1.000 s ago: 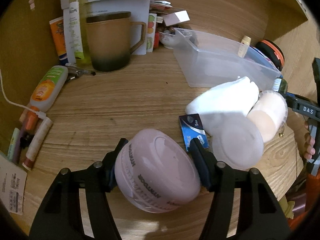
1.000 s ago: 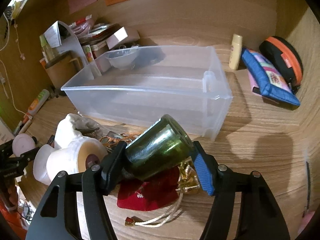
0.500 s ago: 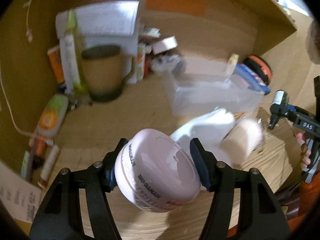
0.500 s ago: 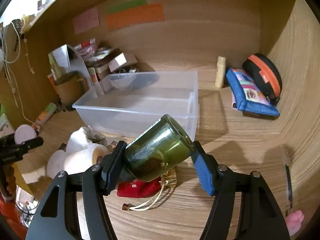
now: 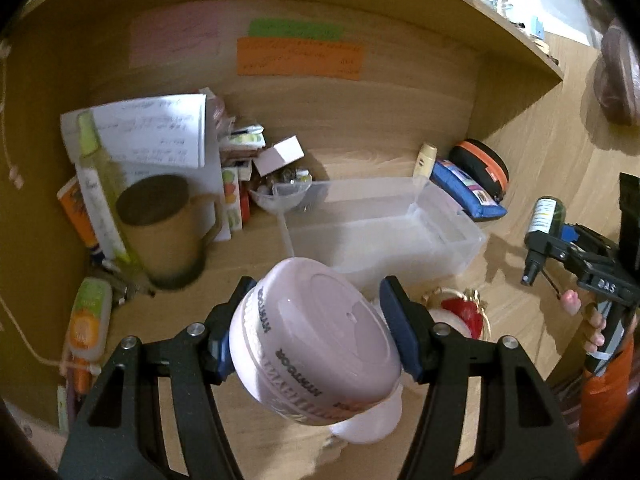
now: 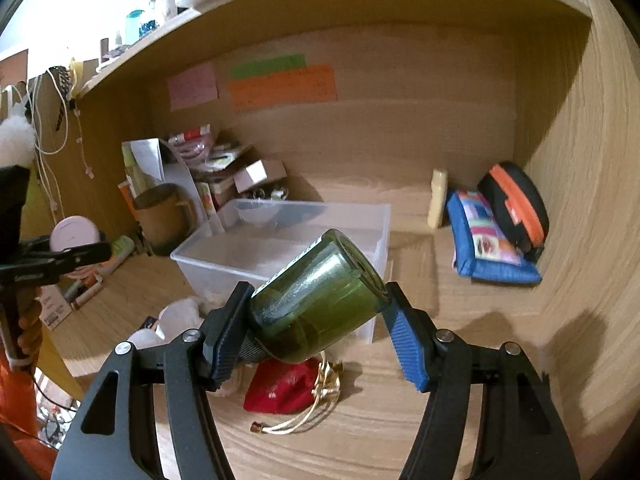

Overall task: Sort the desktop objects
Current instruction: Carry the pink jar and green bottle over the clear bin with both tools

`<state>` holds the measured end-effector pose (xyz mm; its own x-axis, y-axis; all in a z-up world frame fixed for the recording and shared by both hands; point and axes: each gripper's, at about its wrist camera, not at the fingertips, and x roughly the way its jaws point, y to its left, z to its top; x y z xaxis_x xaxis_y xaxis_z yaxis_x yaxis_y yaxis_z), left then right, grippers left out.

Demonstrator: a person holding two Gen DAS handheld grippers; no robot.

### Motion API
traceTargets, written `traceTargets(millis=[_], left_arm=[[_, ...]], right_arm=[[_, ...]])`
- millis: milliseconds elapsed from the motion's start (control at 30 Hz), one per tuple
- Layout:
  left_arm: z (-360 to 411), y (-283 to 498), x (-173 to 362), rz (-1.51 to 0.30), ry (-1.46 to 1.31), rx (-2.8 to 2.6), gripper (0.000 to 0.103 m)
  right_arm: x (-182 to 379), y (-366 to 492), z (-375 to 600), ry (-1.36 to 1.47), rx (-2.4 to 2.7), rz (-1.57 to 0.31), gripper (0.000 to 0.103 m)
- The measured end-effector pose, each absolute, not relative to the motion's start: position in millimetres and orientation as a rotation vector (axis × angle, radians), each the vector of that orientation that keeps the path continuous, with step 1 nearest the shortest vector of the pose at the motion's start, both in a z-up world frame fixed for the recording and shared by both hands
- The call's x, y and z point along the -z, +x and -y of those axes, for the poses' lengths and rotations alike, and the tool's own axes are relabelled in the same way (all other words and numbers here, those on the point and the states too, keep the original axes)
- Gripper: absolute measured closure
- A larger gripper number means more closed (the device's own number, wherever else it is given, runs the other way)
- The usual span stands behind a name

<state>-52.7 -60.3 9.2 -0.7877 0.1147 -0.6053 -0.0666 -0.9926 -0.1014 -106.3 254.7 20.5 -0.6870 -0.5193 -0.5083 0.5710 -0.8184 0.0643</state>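
My left gripper [image 5: 314, 300] is shut on a round pale pink jar [image 5: 316, 344], held tilted above the wooden desk. It also appears at the left edge of the right wrist view, where the pink jar [image 6: 74, 234] shows between its fingers. My right gripper [image 6: 318, 312] is shut on a dark green glass bottle [image 6: 320, 280], whose base points up and away. In the left wrist view the green bottle [image 5: 546, 216] hangs at the far right. A clear plastic bin [image 5: 460, 232] stands on the desk beyond both grippers, and nothing shows inside it.
A brown mug [image 5: 160, 228], papers and small boxes crowd the back left. Tubes [image 5: 88, 316] lie at the left edge. A red drawstring pouch [image 6: 280, 388] and white soft items [image 6: 176, 316] lie before the bin. A blue pouch [image 6: 492, 248] and a black-orange case [image 6: 516, 208] sit back right.
Both grippers have risen away from the desk with the jar and the bottle still in them. More of the alcove's back wall and its notes shows now.
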Motion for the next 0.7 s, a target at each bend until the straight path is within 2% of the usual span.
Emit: traceTargets(millis=[367, 700], left_arm=[[55.4, -103.3, -27.3, 0.107, -0.988, -2.868, 0.040], [45.8, -153.0, -21.8, 0.077, -1.058, -2.838, 0.040]], right_arm=[[-35.1, -137.9, -235.9, 0.651, 2.428, -0.181, 0.041], [-28.7, -181.2, -212.5, 0.698, 2.400, -0.220, 0.041]])
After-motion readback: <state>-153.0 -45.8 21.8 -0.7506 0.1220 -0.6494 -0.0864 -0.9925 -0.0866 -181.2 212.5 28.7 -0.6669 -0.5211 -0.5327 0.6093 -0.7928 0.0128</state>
